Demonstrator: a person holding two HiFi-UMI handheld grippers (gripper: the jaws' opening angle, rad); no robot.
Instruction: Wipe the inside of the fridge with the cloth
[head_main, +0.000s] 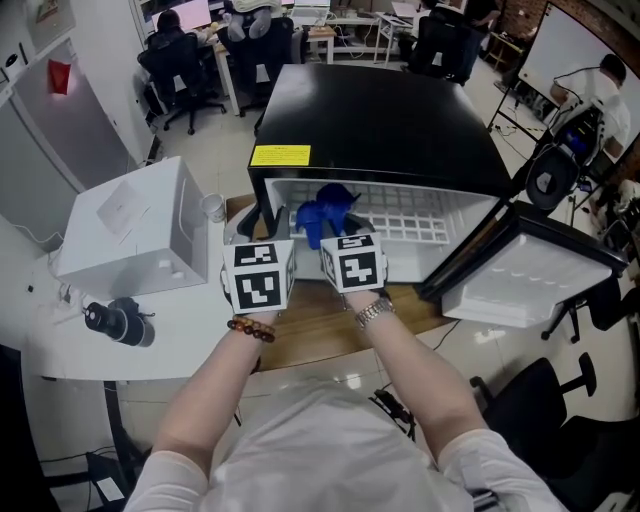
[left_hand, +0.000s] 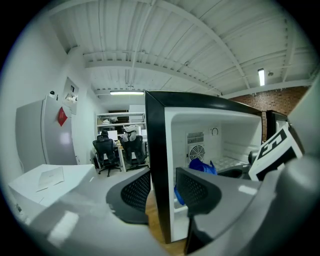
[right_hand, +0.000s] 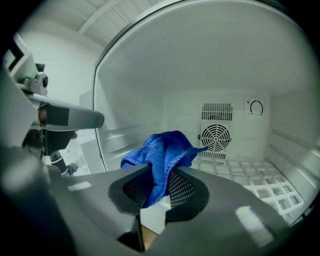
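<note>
Right gripper view: my right gripper (right_hand: 159, 187) is pinching the blue cloth (right_hand: 162, 150) between its closed jaws. The cloth is bunching up toward 12 o'clock, inside the fridge (head_main: 380, 120) but, as far as I can judge, not pressing on any surface. The fan grille (right_hand: 216, 137) is sitting at 2 o'clock from it and the wire shelf (right_hand: 250, 180) at 4 o'clock. My left gripper (left_hand: 161, 185) is clamping the front edge of the fridge's side wall (left_hand: 159, 150), one jaw outside and one inside, seemingly steadying the box. I am judging that wiping is only just starting; next I would be pushing the cloth flat against a wall or the shelf and sweeping. In the head view the marker cubes are covering both sets of jaws, and the fridge floor and ceiling are staying out of sight.
</note>
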